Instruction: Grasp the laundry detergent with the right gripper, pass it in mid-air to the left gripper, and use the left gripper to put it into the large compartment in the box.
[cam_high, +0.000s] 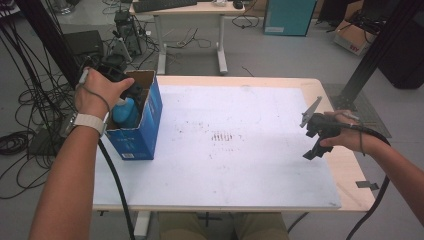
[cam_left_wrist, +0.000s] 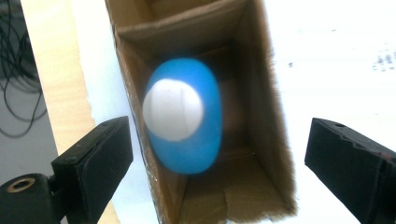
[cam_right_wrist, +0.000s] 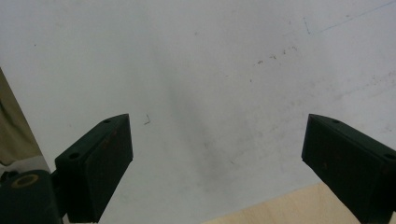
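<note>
A blue cardboard box (cam_high: 139, 132) stands open-topped at the left edge of the white mat (cam_high: 240, 140). Inside it sits a blue bottle (cam_high: 125, 112) with a white cap. My left gripper (cam_high: 129, 91) hovers just over the box, pointing down into it. In the left gripper view the bottle (cam_left_wrist: 184, 116) lies straight below my left gripper (cam_left_wrist: 219, 154), whose jaws stand wide apart and clear of the bottle and the brown box walls (cam_left_wrist: 261, 93). My right gripper (cam_high: 314, 145) is held over the mat's right edge; its jaws (cam_right_wrist: 217, 154) are open with nothing between them.
The mat covers most of a light wooden table (cam_high: 350, 170). In the right gripper view the bare mat (cam_right_wrist: 210, 70) lies under the jaws. Cables, a second desk (cam_high: 190, 15) and boxes stand on the floor beyond the table.
</note>
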